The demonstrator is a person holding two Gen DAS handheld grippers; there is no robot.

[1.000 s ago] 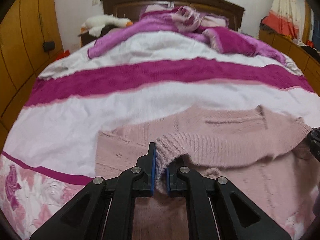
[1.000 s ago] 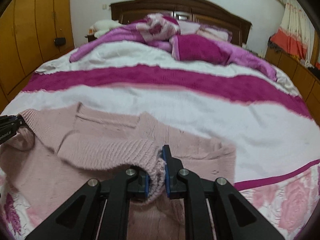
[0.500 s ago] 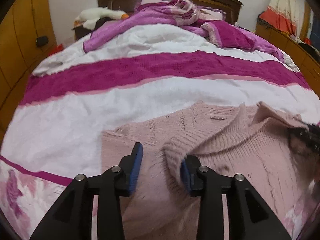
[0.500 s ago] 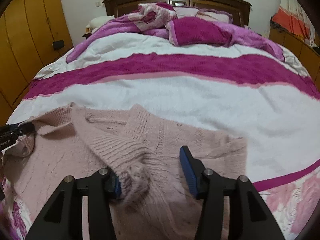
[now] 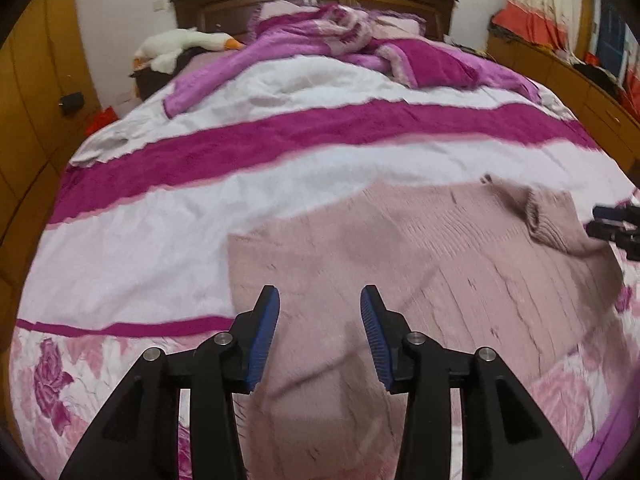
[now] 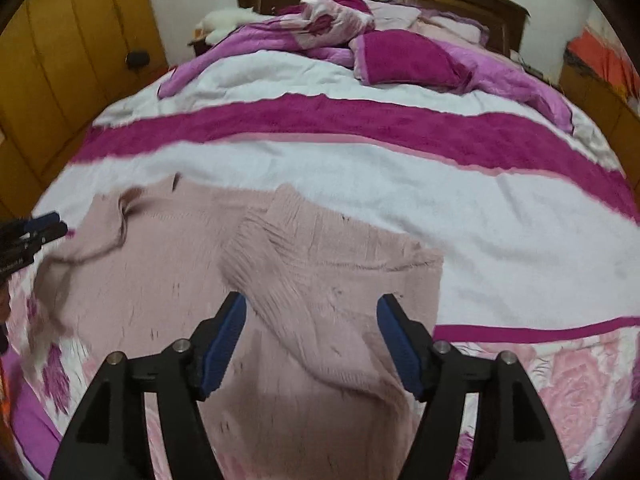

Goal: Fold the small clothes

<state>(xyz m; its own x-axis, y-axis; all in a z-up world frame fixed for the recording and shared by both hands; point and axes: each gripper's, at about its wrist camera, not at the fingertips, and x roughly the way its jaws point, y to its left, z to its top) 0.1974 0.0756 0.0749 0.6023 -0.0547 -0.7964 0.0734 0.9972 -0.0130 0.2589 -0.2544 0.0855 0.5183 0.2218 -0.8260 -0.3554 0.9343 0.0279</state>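
Observation:
A pale pink knit sweater (image 5: 420, 248) lies spread on the bed near the front edge; it also shows in the right wrist view (image 6: 320, 280). One ribbed sleeve (image 6: 280, 264) is folded across its body. My left gripper (image 5: 319, 320) is open and empty, just above the sweater's left part. My right gripper (image 6: 312, 328) is open and empty above the folded sleeve. The right gripper's tips (image 5: 612, 224) show at the right edge of the left wrist view; the left gripper's tips (image 6: 36, 228) show at the left edge of the right wrist view.
The bed has a white and magenta striped blanket (image 5: 280, 136) with a rose-patterned border (image 5: 52, 376) in front. Crumpled purple bedding (image 6: 400, 56) and a white plush goose (image 5: 180, 44) lie by the headboard. Wooden wardrobes (image 6: 60, 60) stand on the left, low cabinets (image 5: 580, 92) on the right.
Both grippers opened and let go of the sweater's sleeve cuffs. The sleeves now lie on the sweater, and both grippers have pulled back and up.

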